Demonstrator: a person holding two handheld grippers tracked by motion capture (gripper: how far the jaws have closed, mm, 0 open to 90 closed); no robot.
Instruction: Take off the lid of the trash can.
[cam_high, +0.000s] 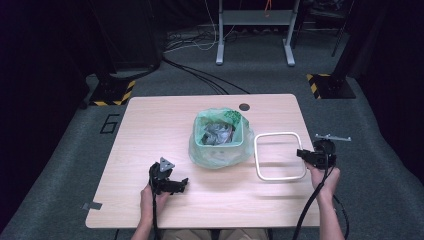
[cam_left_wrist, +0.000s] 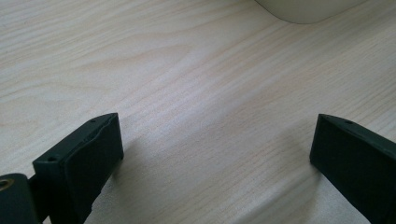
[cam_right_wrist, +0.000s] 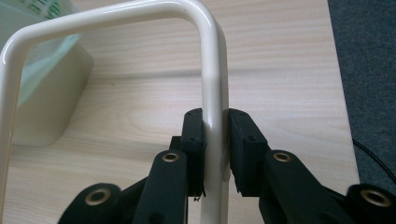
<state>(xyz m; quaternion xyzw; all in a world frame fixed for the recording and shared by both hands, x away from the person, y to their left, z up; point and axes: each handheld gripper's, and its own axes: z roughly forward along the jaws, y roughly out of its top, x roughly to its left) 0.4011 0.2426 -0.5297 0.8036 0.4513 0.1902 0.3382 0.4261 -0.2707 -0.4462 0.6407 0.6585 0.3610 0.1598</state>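
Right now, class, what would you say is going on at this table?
A person works at a wooden table with a gripper in each hand. The right gripper is clamped on one side of a white rectangular frame, beside a small green bin lined with a plastic bag. The frame is off the bin. The left gripper is open over bare wood, holding nothing.

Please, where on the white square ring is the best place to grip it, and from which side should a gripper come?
Probably a straight side bar, away from the rounded corners. The white ring frame is a thin tube, so jaws fit across it. The right gripper already grips its right bar this way, coming from outside the ring at the table's right edge. The left bar lies close to the lined bin, leaving less room there.
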